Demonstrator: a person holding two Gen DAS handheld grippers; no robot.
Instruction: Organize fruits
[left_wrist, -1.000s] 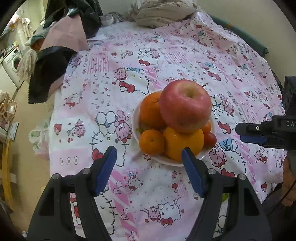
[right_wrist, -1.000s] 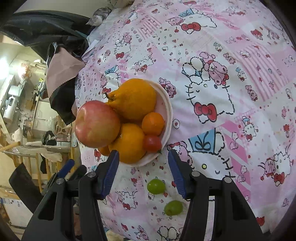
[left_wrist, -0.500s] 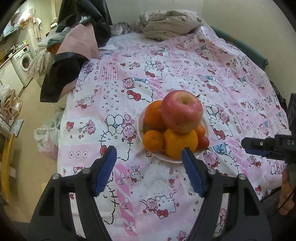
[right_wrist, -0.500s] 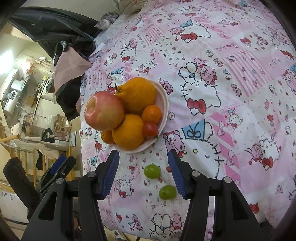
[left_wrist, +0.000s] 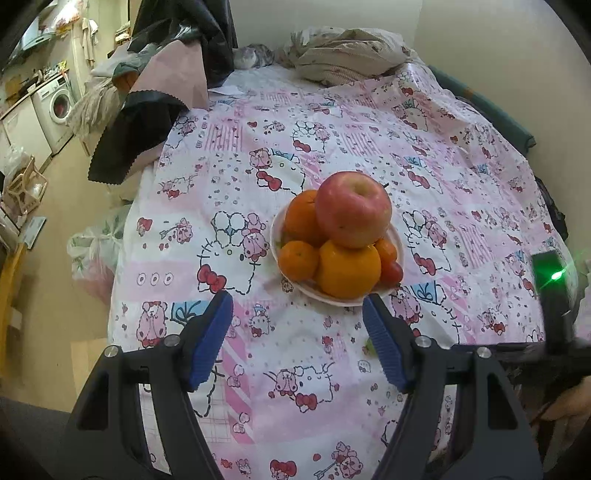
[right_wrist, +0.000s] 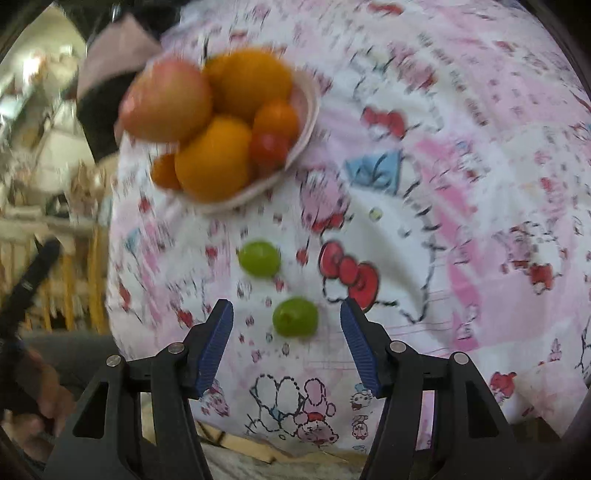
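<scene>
1. A pink cartoon-print cloth (left_wrist: 258, 155) covered the table.
2. A white bowl (left_wrist: 397, 236) sat mid-cloth, heaped with fruit: a red apple (left_wrist: 352, 208) on top of oranges (left_wrist: 349, 269) (a small tomato (left_wrist: 391, 272) tucked at the rim).
3. The left gripper (left_wrist: 297, 334) hung spread and empty on the near side of the bowl.
4. The right gripper (right_wrist: 286, 334), blurred, had just been opening its jaws, and one green grape (right_wrist: 295, 316) lay between them, untouched.
5. A second grape (right_wrist: 258, 258) lay between that one and the bowl.

Left gripper (left_wrist: 297, 339) agape — right gripper (right_wrist: 286, 341) widening
</scene>
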